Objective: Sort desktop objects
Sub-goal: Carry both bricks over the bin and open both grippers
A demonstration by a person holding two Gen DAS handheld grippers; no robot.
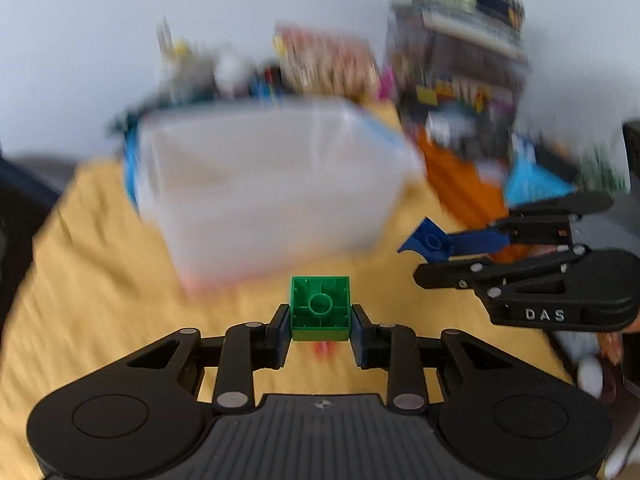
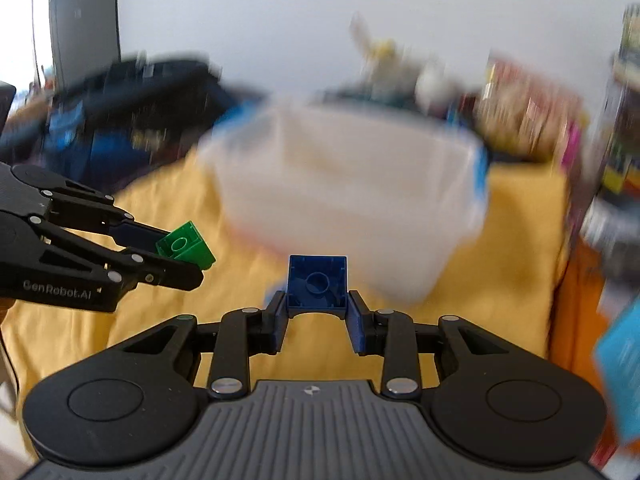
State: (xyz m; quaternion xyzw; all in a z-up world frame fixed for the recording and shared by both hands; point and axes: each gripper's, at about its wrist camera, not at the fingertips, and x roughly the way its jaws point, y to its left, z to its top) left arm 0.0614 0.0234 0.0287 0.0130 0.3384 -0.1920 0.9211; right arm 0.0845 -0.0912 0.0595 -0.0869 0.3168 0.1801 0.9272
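Above the yellow-draped tabletop (image 1: 100, 248), left tongs (image 1: 320, 316) clamp a green brick (image 1: 320, 306), right tongs (image 2: 318, 304) a blue brick (image 2: 318, 282): light, rigid, slick plastic, best pinched on flat sidewalls.

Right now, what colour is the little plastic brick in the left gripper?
Green: the small plastic brick in the left gripper, clearest in the left wrist view.

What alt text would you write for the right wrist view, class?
The right tongs grip a blue brick above a yellow cloth, facing a blurred translucent tub. At left, the left tongs hold a green brick.
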